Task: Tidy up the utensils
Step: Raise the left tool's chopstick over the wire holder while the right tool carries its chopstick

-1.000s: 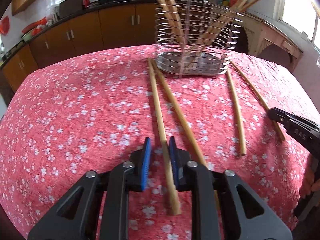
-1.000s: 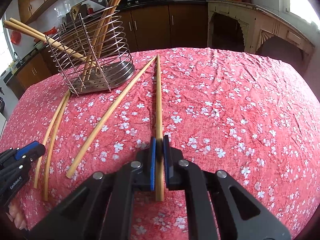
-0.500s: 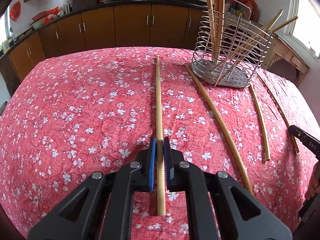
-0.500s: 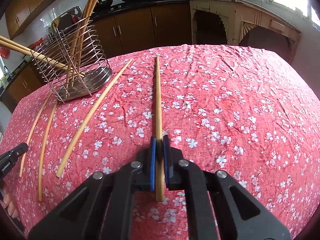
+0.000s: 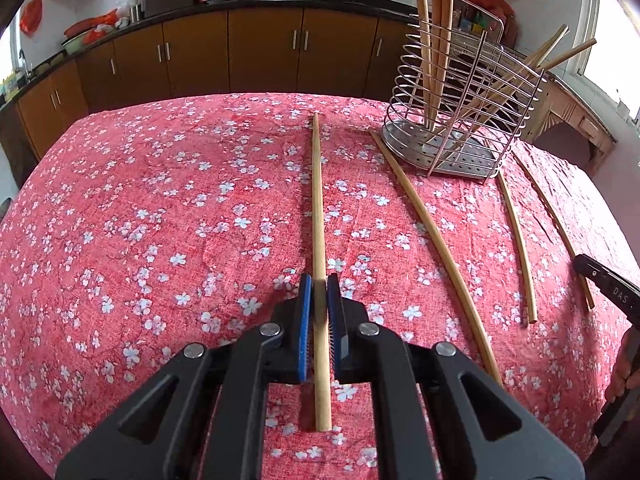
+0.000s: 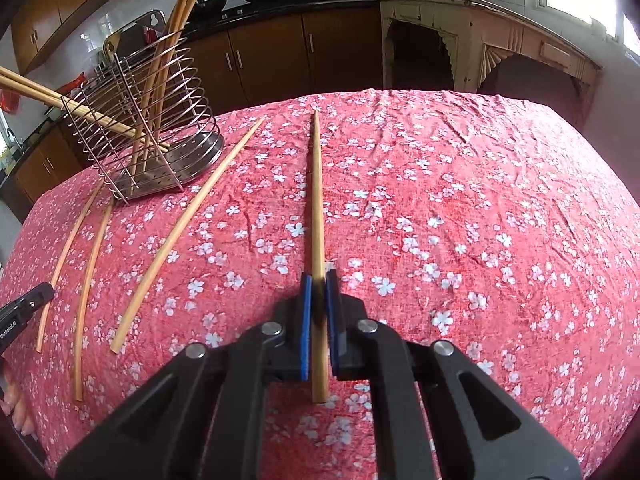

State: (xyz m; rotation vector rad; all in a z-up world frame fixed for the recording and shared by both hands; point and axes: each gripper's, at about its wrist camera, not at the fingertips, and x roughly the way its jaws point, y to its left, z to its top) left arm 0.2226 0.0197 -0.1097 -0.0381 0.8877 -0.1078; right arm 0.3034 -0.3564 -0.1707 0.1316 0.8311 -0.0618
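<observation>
A table under a red cloth (image 5: 160, 208) printed with white blossoms fills both wrist views.

In the left wrist view, the left gripper (image 5: 319, 312) has its blue pads clamped on a long wooden chopstick (image 5: 317, 200) that points straight away over the cloth. To its right a loose chopstick (image 5: 432, 248) lies diagonally, then two thinner sticks (image 5: 518, 248). A wire utensil basket (image 5: 460, 128) stands at the far right, holding upright and leaning chopsticks.

In the right wrist view, the basket (image 6: 148, 132) stands at the far left, with three loose sticks lying on the cloth in front of it and to its right. Right of them, the right gripper (image 6: 318, 308) is closed on another chopstick (image 6: 317, 200), its tip pointing away. Brown kitchen cabinets (image 6: 264, 60) line the background.
</observation>
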